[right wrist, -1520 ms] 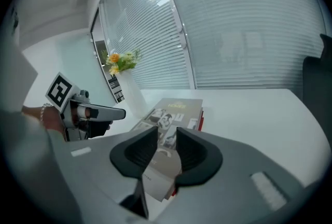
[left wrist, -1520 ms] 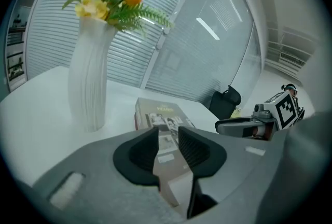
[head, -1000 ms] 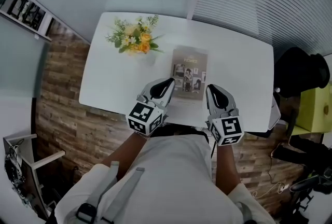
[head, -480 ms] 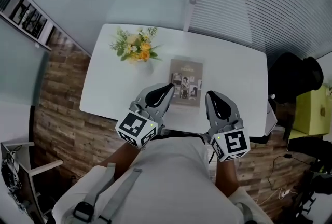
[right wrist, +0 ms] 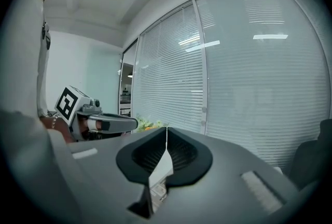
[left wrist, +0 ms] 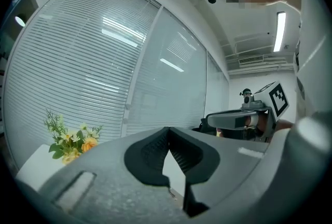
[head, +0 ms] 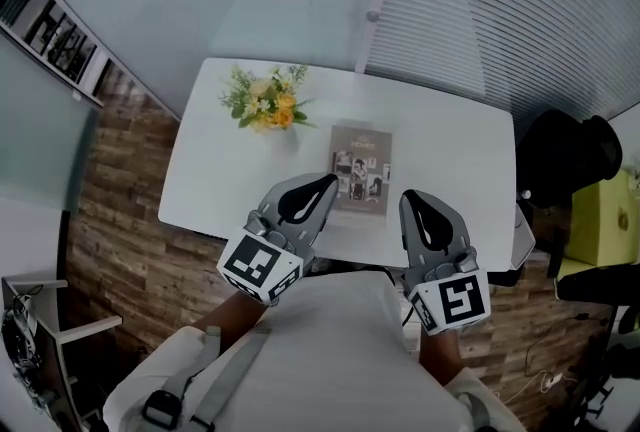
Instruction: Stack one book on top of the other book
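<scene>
left claw, right claw lifted, book long axis pointing away

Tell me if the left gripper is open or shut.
Shut: on the left gripper the jaw tips meet, with nothing between them.

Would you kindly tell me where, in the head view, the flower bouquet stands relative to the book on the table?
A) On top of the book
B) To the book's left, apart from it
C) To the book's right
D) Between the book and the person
B: the flower bouquet stands on the white table left of the book, with bare tabletop between them.
</scene>
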Demonstrator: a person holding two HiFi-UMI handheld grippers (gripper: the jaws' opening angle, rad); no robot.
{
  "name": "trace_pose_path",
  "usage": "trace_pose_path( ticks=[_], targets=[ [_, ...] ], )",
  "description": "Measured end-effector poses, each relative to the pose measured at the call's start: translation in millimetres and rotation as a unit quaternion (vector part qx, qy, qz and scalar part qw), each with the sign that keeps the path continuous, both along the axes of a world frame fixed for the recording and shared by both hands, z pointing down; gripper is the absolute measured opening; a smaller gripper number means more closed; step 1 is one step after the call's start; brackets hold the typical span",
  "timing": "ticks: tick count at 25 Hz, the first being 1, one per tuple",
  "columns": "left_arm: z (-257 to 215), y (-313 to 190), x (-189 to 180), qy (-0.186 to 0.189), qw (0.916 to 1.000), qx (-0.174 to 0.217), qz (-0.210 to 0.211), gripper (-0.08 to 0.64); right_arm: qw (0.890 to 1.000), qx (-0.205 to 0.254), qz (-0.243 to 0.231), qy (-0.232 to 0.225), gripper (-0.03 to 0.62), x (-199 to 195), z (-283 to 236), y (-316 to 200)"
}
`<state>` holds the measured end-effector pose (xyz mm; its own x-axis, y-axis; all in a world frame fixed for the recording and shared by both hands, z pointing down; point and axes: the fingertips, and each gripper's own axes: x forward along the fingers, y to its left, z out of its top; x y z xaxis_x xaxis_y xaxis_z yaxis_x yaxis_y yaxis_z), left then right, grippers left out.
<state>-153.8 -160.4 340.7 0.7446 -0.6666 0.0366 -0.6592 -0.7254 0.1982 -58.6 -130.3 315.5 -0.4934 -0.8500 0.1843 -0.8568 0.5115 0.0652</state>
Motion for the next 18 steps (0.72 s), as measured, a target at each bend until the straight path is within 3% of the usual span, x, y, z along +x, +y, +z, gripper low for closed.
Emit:
trace_pose_path(
  ticks=[18],
  targets=[
    [-9.6, 0.1, -1.7, -0.002, 1.0000, 0.003, -0.006, 0.005, 1.000, 0.002, 0.015, -0.011, 0.008, 6.7, -6.0, -2.5]
  ],
)
